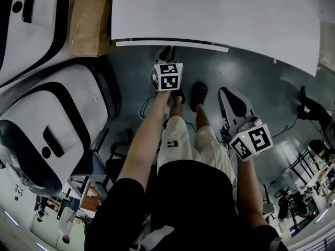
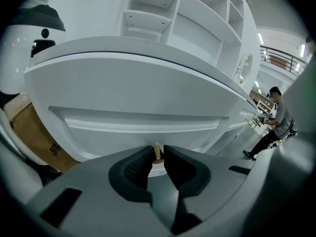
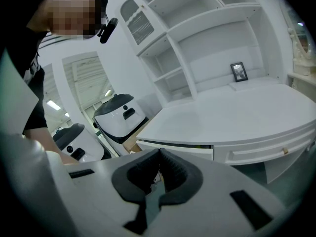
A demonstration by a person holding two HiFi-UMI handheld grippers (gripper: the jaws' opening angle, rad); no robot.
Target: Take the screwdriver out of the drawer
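Left gripper view shows your left gripper [image 2: 158, 152] clamped on the small brass knob [image 2: 156, 150] of the drawer [image 2: 138, 120], just under the front edge of the desk [image 1: 220, 14]. The screwdriver is out of sight in every view. Your right gripper [image 3: 159, 154] hangs clear of that edge, jaws together, empty. Open floor [image 1: 261, 82] lies along it; white machines [image 1: 57, 119] crowd the left.

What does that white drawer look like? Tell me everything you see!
The drawer is wide, white and smooth, like painted wood, with a long sunken panel across its front. It sits right under the desk top. A tiny gold knob sticks out from its front, and the left tool is pinching that knob. Nothing inside the drawer shows.
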